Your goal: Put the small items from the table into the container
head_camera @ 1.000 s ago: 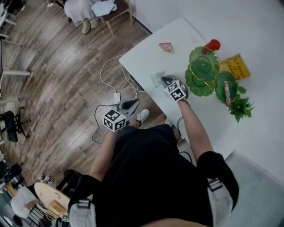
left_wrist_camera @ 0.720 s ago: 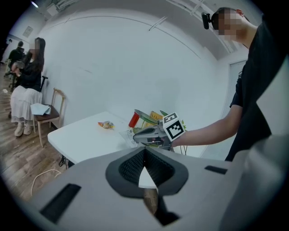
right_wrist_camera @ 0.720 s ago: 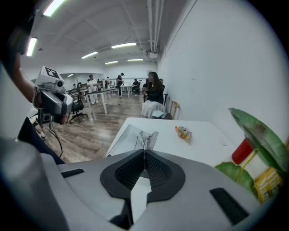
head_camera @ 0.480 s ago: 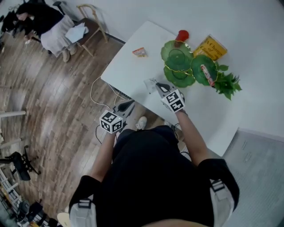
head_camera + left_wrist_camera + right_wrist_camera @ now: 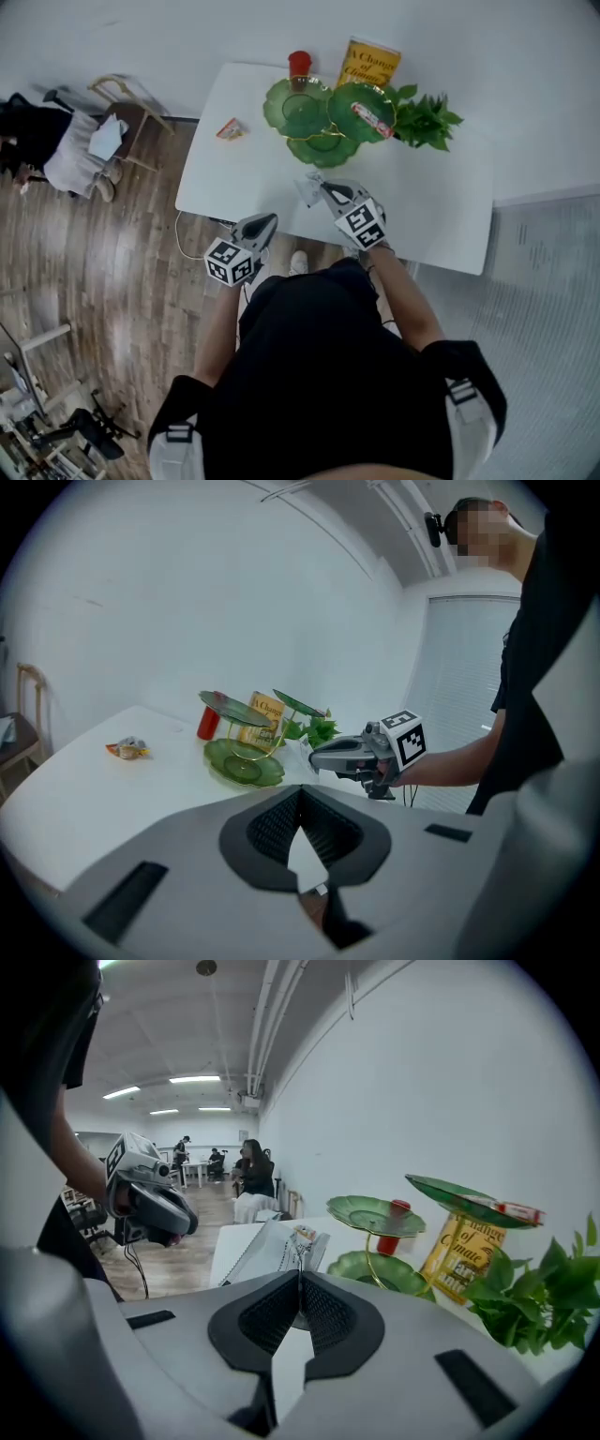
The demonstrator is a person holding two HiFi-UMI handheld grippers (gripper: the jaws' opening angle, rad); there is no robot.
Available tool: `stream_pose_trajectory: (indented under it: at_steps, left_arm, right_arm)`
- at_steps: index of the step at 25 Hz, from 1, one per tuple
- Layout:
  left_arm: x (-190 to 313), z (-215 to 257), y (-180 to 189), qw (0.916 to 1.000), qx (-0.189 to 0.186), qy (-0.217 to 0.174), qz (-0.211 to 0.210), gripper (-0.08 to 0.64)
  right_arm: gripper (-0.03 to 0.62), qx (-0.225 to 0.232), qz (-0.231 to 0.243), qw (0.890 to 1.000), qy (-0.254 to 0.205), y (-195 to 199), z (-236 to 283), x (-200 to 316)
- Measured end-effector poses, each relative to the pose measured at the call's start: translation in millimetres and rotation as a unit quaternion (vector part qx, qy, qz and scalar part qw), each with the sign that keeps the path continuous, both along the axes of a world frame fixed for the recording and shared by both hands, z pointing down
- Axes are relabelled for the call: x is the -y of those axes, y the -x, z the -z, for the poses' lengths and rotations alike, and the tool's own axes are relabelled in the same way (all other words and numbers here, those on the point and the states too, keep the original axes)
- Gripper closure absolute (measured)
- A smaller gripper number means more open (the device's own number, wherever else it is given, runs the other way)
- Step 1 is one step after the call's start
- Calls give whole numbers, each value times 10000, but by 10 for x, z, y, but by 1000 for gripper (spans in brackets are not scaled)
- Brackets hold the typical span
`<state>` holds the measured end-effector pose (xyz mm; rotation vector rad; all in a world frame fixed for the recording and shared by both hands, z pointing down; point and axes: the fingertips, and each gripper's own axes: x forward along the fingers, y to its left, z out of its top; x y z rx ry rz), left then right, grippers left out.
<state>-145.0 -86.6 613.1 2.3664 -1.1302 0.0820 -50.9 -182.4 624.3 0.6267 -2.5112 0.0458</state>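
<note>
Right gripper view: the right tongs (image 5: 300, 1274) are clenched on a thin clear plastic packet (image 5: 273, 1251). Its ridged edge and printed end stand up beyond the tips.

Left gripper view: the left tongs (image 5: 300, 797) are pressed together with nothing between them. They point across the near corner of the white table (image 5: 75, 799) toward the far wall.

Head view: the left tongs (image 5: 269, 219) are held off the near table edge, above the wooden floor (image 5: 112, 281). The right tongs (image 5: 321, 186) are over the table (image 5: 441, 206) with the packet (image 5: 307, 187) at their tips, clear of the tabletop. The packet is just short of the green tiered dish stand (image 5: 323, 148) and does not touch it.

The stand carries three leaf-shaped dishes on a gold frame. A red-and-white wrapped stick (image 5: 372, 114) lies in the right-hand dish.

A small orange snack wrapper (image 5: 230, 129) lies on the table well to the left of the stand, apart from both tongs.

Behind the stand, against the wall, are a red cup (image 5: 299, 64) and an upright yellow book (image 5: 368, 64). A leafy green plant (image 5: 427, 120) stands at the right of the stand.

A chair (image 5: 131, 112) draped with cloth stands on the floor beyond the left end of the table.
</note>
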Motion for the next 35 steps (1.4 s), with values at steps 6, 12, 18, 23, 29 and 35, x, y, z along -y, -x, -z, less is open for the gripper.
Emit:
stream_pose_trajectory:
  at_steps: [6, 12, 18, 23, 29, 35]
  left_arm:
    - [101, -17, -388, 9977, 14, 4, -674, 558]
    - [159, -33, -703, 9937, -21, 13, -1124, 558]
    - [197, -34, -806, 9918, -67, -5, -1277, 558]
    - [216, -14, -778, 9925, -101, -34, -1221, 558]
    - [203, -36, -644, 9949, -126, -10, -1006, 558]
    - [206, -60, -482, 9968, -112, 14, -797, 558]
  right_arm:
    - [563, 11, -541, 9985, -73, -455, 81, -120]
    - [563, 87, -989, 9950, -80, -807, 164, -192]
    - [563, 333, -1076, 9900, -854, -842, 906, 83]
    - [563, 280, -1130, 9823, -1470, -823, 1460, 667]
    - [563, 52, -1145, 9788, -1697, -743, 1666, 1271]
    - [562, -186, -1085, 9811, -1593, -638, 1542, 1508]
